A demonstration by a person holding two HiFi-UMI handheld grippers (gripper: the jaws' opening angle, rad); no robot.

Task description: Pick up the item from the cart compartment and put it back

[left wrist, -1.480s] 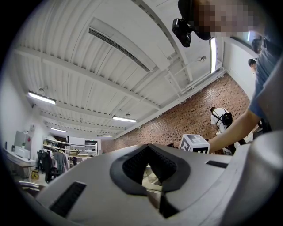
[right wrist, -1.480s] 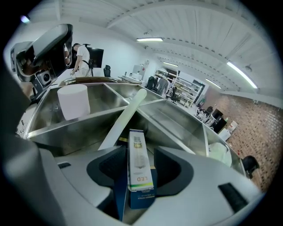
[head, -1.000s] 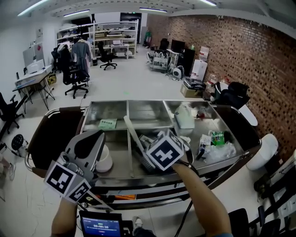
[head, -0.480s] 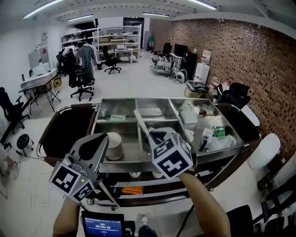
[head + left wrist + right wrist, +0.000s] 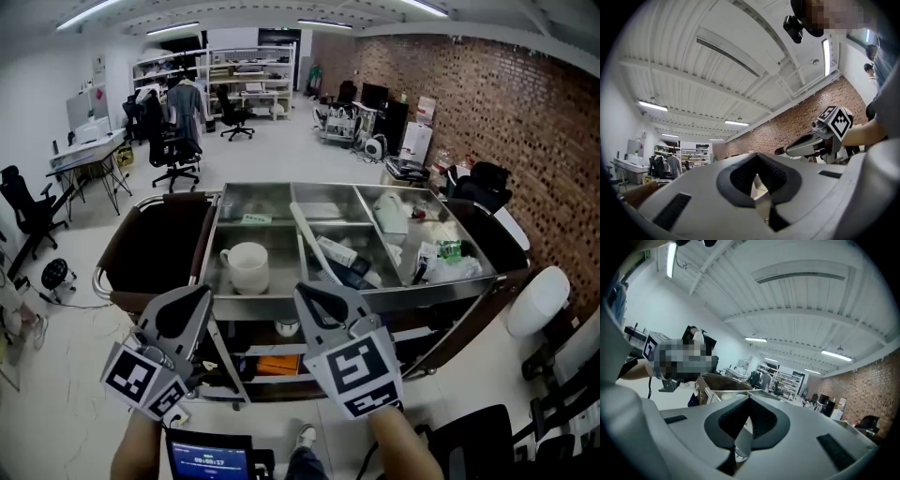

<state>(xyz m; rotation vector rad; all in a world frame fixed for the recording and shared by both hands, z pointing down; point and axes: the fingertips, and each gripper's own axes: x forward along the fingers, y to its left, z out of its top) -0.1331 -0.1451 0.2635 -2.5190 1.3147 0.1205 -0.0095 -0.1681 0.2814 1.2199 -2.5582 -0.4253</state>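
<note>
White mug (image 5: 247, 265) left, long white handle (image 5: 307, 230) slanting across cart's (image 5: 253, 302) middle

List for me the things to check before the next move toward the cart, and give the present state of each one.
1. Right gripper holds nothing: ok, its jaws are together with nothing between them.
2. Left gripper holds nothing: ok, its jaws are together too.
3. Jaws apart for a pick: not ok, both are shut.
4. Grippers free of the cart: ok, both are held on its near side.
5. White mug upright in the left compartment: ok.
6. Which item to pick: cannot tell.
</note>
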